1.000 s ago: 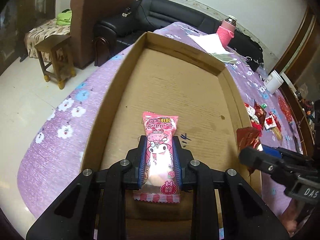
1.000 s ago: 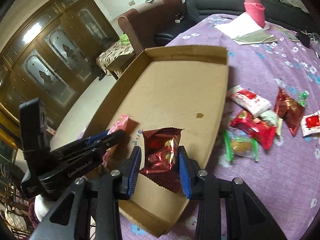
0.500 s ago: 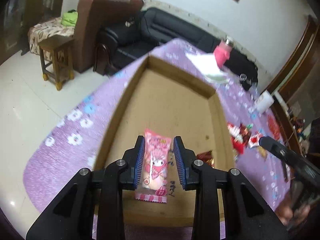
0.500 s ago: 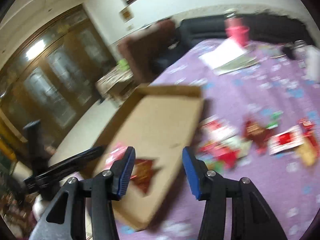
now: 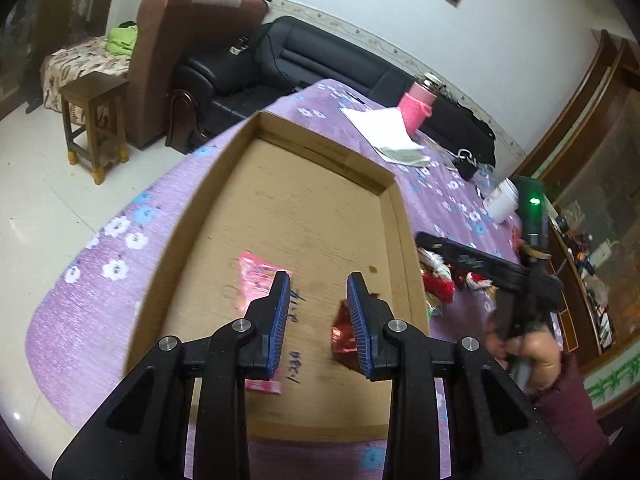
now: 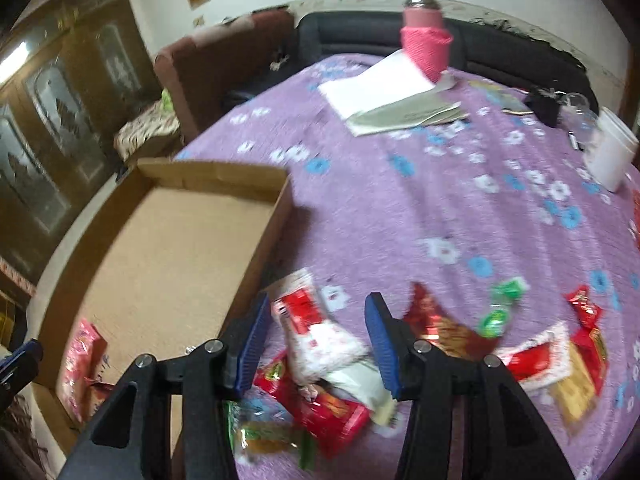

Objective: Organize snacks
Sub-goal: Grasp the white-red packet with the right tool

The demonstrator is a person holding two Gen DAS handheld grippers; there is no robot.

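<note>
A shallow cardboard box (image 5: 320,216) lies on the purple flowered tablecloth. Inside it are a pink snack packet (image 5: 256,276) and a dark red foil packet (image 5: 342,334), each partly hidden by a finger. My left gripper (image 5: 318,286) hovers above them, open and holding nothing. My right gripper (image 6: 318,312) is open over a loose snack pile right of the box (image 6: 168,264). A white-and-red packet (image 6: 312,328) lies on the cloth below its jaws, untouched. The pink packet (image 6: 80,356) shows at the box's near end.
More wrappers lie scattered: red (image 6: 586,312), green (image 6: 500,304), red-and-white (image 6: 536,356). Papers (image 6: 384,88), a pink-sleeved bottle (image 6: 426,36), a white cup (image 6: 610,152) and keys (image 6: 548,100) sit at the far side. A hand (image 5: 528,356) holds the right gripper (image 5: 480,264).
My left gripper let go of the pink packet and rose. My right gripper released the dark red packet in the box, opened and swung right over the loose pile.
</note>
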